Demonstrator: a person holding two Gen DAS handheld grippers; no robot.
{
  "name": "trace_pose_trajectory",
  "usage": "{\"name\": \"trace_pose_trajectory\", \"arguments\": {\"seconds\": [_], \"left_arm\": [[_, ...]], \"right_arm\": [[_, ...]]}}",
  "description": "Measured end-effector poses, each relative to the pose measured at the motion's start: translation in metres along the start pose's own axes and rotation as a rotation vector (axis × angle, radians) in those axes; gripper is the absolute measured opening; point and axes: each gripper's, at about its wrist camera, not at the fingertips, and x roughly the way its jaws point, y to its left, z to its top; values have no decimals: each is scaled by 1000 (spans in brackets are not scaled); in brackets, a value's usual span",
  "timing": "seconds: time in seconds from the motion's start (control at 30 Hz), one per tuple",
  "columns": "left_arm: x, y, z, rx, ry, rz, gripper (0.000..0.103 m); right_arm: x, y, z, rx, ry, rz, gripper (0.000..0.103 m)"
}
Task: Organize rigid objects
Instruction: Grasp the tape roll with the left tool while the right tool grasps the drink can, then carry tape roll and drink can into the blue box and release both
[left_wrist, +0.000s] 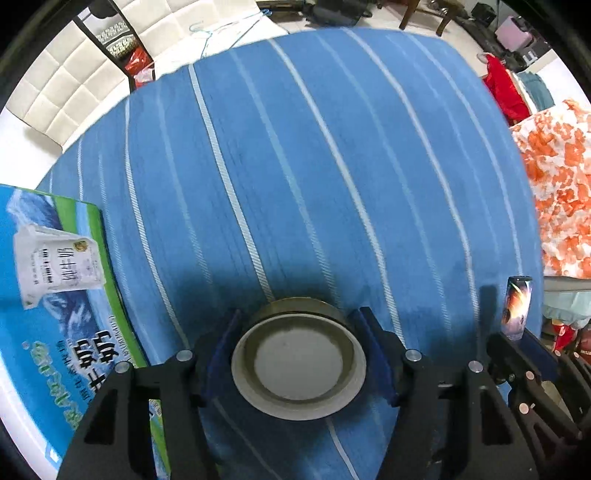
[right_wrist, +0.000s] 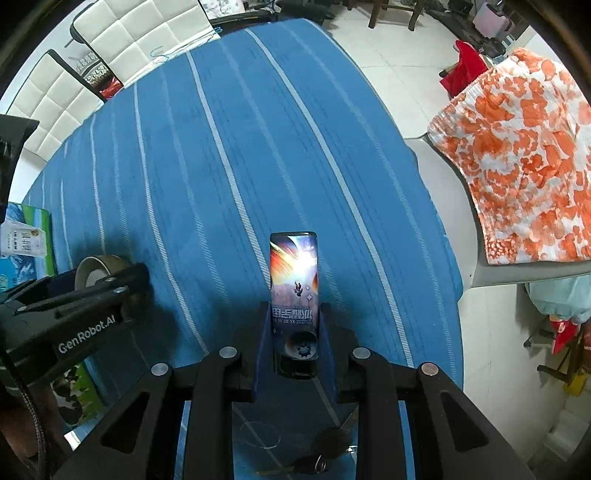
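The blue and green printed carton with a milk-pack picture (left_wrist: 55, 280) runs off the left edge of the left wrist view, and in the right wrist view only a sliver of it (right_wrist: 26, 236) shows past the black left gripper (right_wrist: 110, 284), which also covers most of the olive-brown tape roll with a white core (right_wrist: 99, 267). The lower end of the slim can with a space-scene print (right_wrist: 293, 280) is hidden between the blue pads (right_wrist: 263, 332) of the right gripper (right_wrist: 294, 325), and its small print is too blurred to read. Dark keys on the blue striped tablecloth (right_wrist: 317, 459) lie partly behind the gripper's frame.
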Motion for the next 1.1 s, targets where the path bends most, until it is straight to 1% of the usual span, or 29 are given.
{"name": "trace_pose_trajectory", "arguments": {"seconds": [0.17, 0.23, 0.27, 0.3, 0.4, 0.53, 0.7, 0.77, 0.9, 1.1], "left_arm": [[-25, 0, -15, -5, -30, -42, 61], [-40, 0, -22, -7, -59, -49, 61], [-43, 8, -32, -6, -71, -55, 61], [-50, 11, -34, -7, -85, -65, 61], [-79, 23, -45, -4, -149, -79, 61], [-122, 56, -66, -14, -245, -79, 61], [-168, 102, -88, -47, -346, -48, 61], [-182, 114, -95, -63, -379, -36, 61], [-213, 150, -118, -112, -454, -17, 61], [-246, 199, -147, -174, -522, 15, 61]], "right_arm": [[-20, -5, -3, 4, -24, 4, 27], [-31, -6, -6, 4, -36, 11, 27], [-36, -5, -9, 0, -41, 12, 27], [-41, -4, -11, -5, -46, 12, 27], [-60, 2, -21, -22, -73, 12, 27], [-89, 18, -39, -42, -114, 25, 27], [-130, 52, -59, -75, -186, 57, 27], [-146, 69, -66, -96, -213, 75, 27], [-178, 113, -80, -157, -266, 106, 27], [-218, 178, -100, -242, -333, 145, 27]]}}
